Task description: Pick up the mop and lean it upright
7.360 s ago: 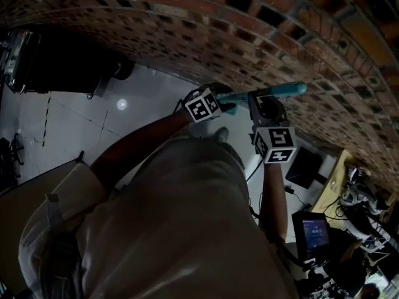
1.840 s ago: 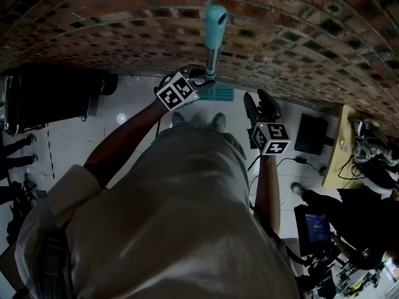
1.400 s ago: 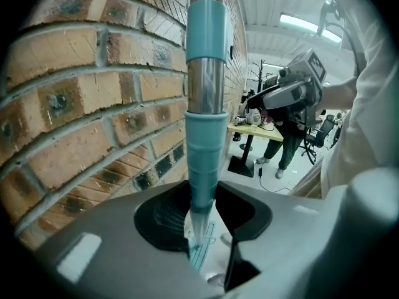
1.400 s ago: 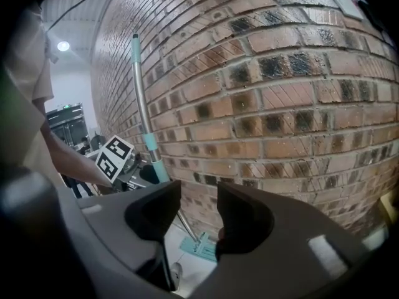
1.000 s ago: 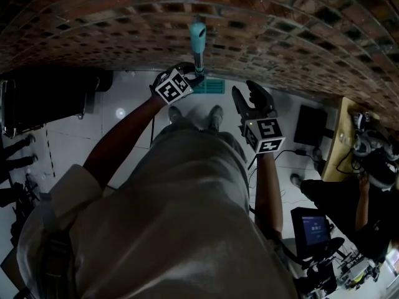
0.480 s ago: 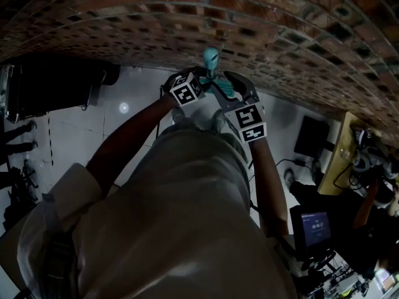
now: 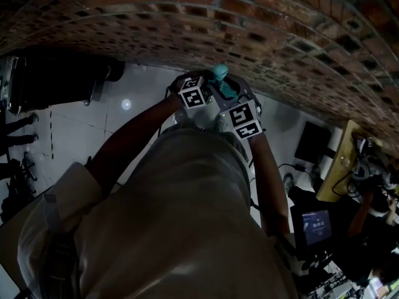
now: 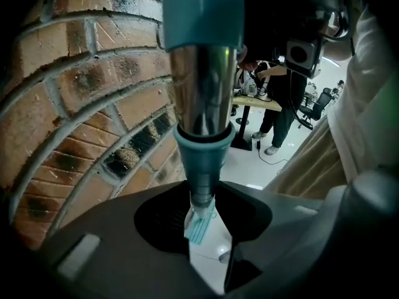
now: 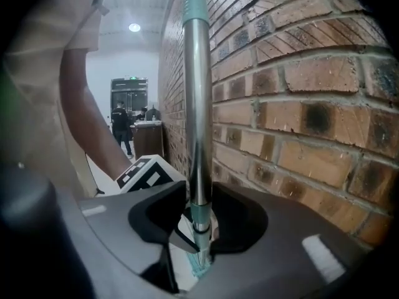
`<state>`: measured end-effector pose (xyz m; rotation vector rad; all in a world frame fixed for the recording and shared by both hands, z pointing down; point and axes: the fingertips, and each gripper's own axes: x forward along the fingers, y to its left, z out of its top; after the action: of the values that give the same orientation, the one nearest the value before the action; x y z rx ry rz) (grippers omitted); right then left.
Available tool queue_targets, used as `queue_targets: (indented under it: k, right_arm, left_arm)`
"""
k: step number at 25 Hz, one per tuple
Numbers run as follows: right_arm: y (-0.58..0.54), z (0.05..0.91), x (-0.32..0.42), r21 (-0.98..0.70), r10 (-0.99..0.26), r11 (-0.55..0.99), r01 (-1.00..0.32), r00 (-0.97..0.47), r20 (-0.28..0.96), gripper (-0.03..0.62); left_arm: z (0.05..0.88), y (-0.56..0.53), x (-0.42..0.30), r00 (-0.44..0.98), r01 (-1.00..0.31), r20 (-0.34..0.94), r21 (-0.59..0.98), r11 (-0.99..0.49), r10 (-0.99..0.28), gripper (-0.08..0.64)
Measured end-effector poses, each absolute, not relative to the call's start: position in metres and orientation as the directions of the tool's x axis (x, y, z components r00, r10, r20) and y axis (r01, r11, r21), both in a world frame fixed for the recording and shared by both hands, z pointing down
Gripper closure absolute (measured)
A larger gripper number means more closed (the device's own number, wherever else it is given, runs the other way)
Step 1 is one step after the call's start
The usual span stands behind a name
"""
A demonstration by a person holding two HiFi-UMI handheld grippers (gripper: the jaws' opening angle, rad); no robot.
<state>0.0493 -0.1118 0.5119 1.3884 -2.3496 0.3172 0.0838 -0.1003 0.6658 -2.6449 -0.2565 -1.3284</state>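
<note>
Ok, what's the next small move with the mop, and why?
Probably tip the mop toward the wall until it rests there: it stands upright close by, left gripper clamped on it, right gripper just closing its jaws on it.

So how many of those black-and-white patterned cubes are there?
2. One cube sits left of the mop handle; the other cube sits right of it, slightly lower. None seems hidden.

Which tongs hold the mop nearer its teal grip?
The left tongs: the teal grip starts just above them. The right tongs, which just closed on the mop pole, have long bare metal above.
</note>
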Motion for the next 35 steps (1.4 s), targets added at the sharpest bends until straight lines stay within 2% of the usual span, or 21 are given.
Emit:
queue_targets:
  k: [2, 9, 14, 23, 35]
  right_arm:
    - [-0.113, 0.514, 0.051, 0.022, -0.796, 0.474, -0.880, -0.418, 0.437, 0.482]
    - [-0.115, 0.515, 0.057, 0.000, -0.810, 0.446, -0.895, -0.404, 0.425, 0.488]
    - [-0.115, 0.517, 0.057, -0.020, -0.817, 0.430, -0.903, -0.398, 0.418, 0.489]
    - [-0.108, 0.536, 0.055, -0.045, -0.796, 0.440, -0.897, -0.412, 0.444, 0.489]
    - [-0.105, 0.555, 0.059, -0.059, -0.783, 0.437, -0.898, -0.411, 0.467, 0.489]
  left_arm:
    - [0.667, -0.099, 0.084, 0.584, 0.234, 0.807, -0.073, -0.969, 0.080, 0.413]
    - [0.670, -0.103, 0.084, 0.616, 0.212, 0.783, -0.063, -0.975, 0.084, 0.408]
    - [0.679, -0.110, 0.069, 0.619, 0.164, 0.783, -0.048, -0.985, 0.065, 0.342]
    - [0.674, -0.125, 0.020, 0.640, 0.019, 0.768, -0.017, -1.000, -0.001, 0.356]
    - [0.653, -0.145, -0.024, 0.693, -0.248, 0.713, 0.093, -0.964, -0.109, 0.396]
